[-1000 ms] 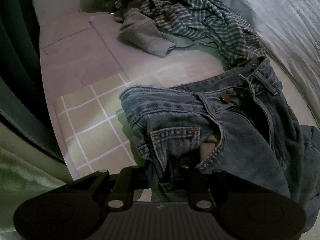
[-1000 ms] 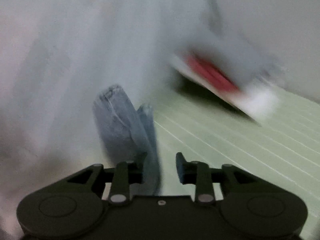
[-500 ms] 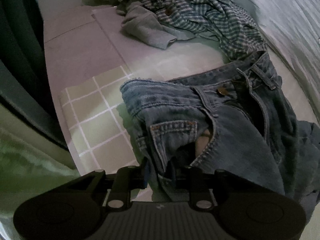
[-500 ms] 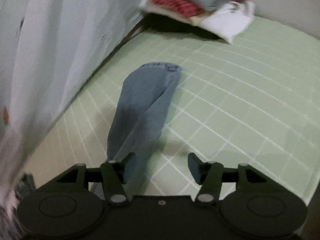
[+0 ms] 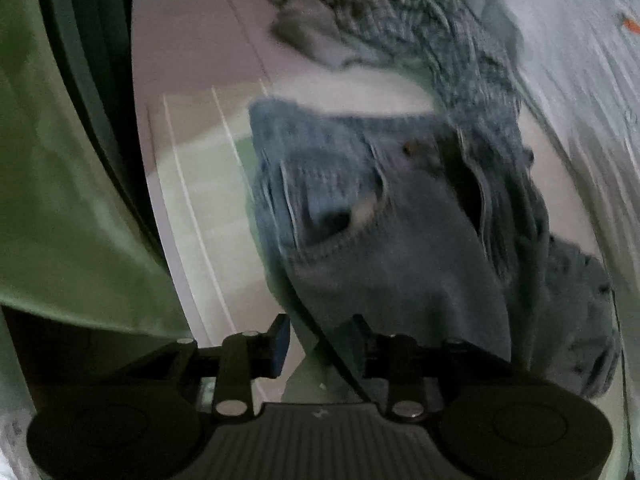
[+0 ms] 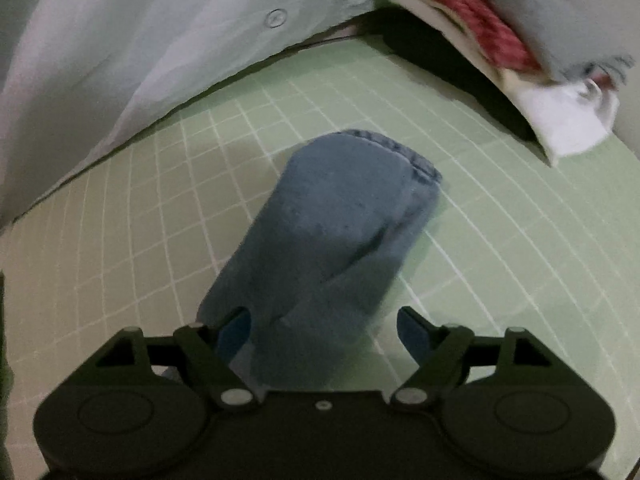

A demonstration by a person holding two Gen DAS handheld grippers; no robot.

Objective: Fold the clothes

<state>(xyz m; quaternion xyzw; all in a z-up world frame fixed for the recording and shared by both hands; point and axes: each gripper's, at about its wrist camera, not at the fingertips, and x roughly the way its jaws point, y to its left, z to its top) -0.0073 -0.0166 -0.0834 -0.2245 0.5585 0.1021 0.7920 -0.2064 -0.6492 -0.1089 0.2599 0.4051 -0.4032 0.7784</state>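
Note:
Blue jeans lie on a green checked sheet. In the left wrist view their waist and pocket [image 5: 380,208] lie just ahead, blurred. My left gripper [image 5: 320,340] is open; the denim edge lies between its fingers without being pinched. In the right wrist view a jeans leg [image 6: 332,240] stretches away, its hem at the far end. My right gripper [image 6: 324,332] is wide open with the near end of the leg lying between its fingers.
A crumpled checked shirt and grey garment [image 5: 392,32] lie beyond the jeans waist. A pale quilt [image 6: 160,40] runs along the bed's side. A stack of folded clothes [image 6: 520,56], red, grey and white, sits at the far right. A dark bed edge [image 5: 100,120] is at the left.
My left gripper has opened, let go of the jeans waist and swung left. My right gripper has opened wider and the jeans leg now lies flat on the sheet.

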